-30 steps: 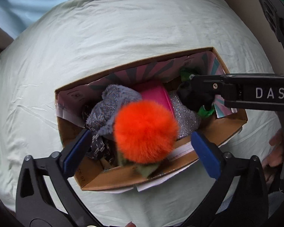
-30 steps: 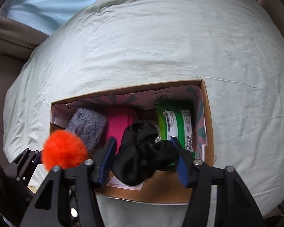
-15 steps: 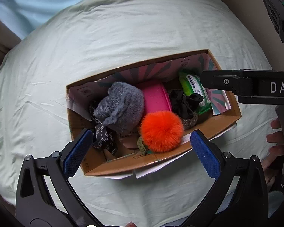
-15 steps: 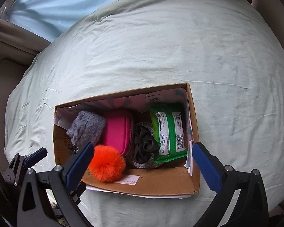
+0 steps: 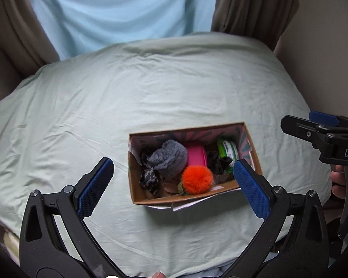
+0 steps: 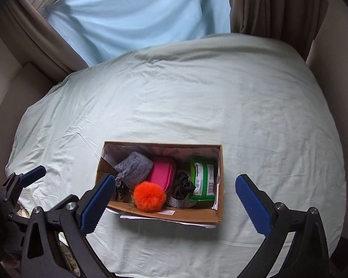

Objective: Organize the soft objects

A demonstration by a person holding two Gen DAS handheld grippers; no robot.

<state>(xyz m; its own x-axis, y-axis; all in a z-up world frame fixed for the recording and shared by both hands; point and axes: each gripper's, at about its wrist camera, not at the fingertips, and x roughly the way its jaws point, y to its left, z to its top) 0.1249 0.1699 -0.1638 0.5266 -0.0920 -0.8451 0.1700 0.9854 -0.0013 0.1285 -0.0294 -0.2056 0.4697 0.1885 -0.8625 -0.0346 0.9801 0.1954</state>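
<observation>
An open cardboard box (image 5: pixel 136 185) (image 6: pixel 211 217) sits on the bed and holds soft things. In it lie an orange pom-pom (image 5: pixel 197 179) (image 6: pixel 149 196), a grey fuzzy knit (image 5: pixel 170 157) (image 6: pixel 134 170), a pink pouch (image 5: pixel 196 155) (image 6: pixel 163 175), a black scrunchie (image 5: pixel 218 162) (image 6: pixel 182 185), a green wipes pack (image 5: pixel 228 149) (image 6: pixel 203 178) and a dark patterned cloth (image 5: pixel 148 178). My left gripper (image 5: pixel 172 164) hangs open well above the box, with nothing in it. High over the box as well, my right gripper (image 6: pixel 175 178) is open wide and empty.
A pale green sheet (image 5: pixel 150 92) covers the bed around the box. A light blue curtain (image 6: pixel 132 11) and brown drapes (image 5: pixel 255 7) hang behind the bed. A hand (image 5: pixel 336 180) holds the right gripper's handle. Silver glittery fabric (image 6: pixel 181 201) lies under the scrunchie.
Both grippers have risen well away from the box. The right jaws opened and let go of the black scrunchie; it and the orange pom-pom now lie in the box.
</observation>
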